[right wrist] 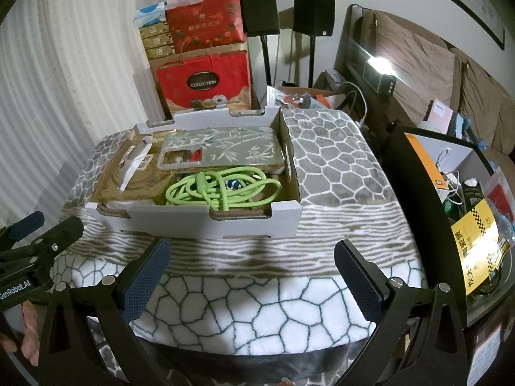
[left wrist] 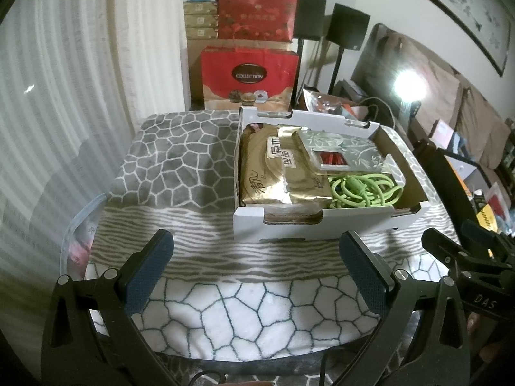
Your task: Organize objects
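Note:
A shallow white cardboard box (left wrist: 309, 223) (right wrist: 206, 222) rests on a table covered by a grey and white patterned blanket (left wrist: 180, 167) (right wrist: 334, 167). Inside it lie a gold tissue pack (left wrist: 273, 173) (right wrist: 135, 180), a bamboo-print phone case (left wrist: 341, 151) (right wrist: 225, 149) and a coiled green cable (left wrist: 360, 191) (right wrist: 222, 191). My left gripper (left wrist: 257, 270) hovers open over the blanket's near part, short of the box. My right gripper (right wrist: 252, 273) is open too, just in front of the box. Nothing is between either pair of fingers. Each view shows the other gripper at its edge.
Red gift bags (left wrist: 248, 77) (right wrist: 206, 80) and stacked cartons stand behind the table beside a curtain. Two black speakers on stands (right wrist: 260, 9) are at the back. A dark shelf unit (right wrist: 450, 193) crammed with items flanks the table's right side, and a sofa lies beyond.

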Motion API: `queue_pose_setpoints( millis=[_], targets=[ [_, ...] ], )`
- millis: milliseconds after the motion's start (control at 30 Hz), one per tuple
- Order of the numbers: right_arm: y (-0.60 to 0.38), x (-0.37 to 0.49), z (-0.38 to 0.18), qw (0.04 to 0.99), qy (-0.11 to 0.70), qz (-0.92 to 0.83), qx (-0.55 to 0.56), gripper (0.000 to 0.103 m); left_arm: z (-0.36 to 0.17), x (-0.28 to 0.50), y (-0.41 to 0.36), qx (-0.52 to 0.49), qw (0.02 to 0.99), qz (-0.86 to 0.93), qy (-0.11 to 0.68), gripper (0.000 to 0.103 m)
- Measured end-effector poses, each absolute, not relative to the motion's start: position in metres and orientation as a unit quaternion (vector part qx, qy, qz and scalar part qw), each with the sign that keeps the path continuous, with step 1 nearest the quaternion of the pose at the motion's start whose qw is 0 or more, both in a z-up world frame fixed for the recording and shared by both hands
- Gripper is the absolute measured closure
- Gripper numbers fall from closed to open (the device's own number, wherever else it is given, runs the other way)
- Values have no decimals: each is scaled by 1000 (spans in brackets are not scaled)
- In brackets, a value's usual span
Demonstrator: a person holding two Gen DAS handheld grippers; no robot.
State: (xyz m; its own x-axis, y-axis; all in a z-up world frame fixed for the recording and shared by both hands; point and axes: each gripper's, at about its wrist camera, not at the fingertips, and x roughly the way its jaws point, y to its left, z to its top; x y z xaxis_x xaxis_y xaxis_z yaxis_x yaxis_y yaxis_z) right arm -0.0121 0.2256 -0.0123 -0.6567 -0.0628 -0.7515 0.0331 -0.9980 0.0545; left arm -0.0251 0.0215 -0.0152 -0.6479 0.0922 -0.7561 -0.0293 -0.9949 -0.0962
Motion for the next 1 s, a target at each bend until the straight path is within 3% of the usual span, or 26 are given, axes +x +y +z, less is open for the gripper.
queue_pose_setpoints(
  millis=[1000],
  targets=[
    [224, -13, -12, 27, -18, -910, 414, 1, -17, -26, 23, -422, 30, 906, -34, 0]
  ],
)
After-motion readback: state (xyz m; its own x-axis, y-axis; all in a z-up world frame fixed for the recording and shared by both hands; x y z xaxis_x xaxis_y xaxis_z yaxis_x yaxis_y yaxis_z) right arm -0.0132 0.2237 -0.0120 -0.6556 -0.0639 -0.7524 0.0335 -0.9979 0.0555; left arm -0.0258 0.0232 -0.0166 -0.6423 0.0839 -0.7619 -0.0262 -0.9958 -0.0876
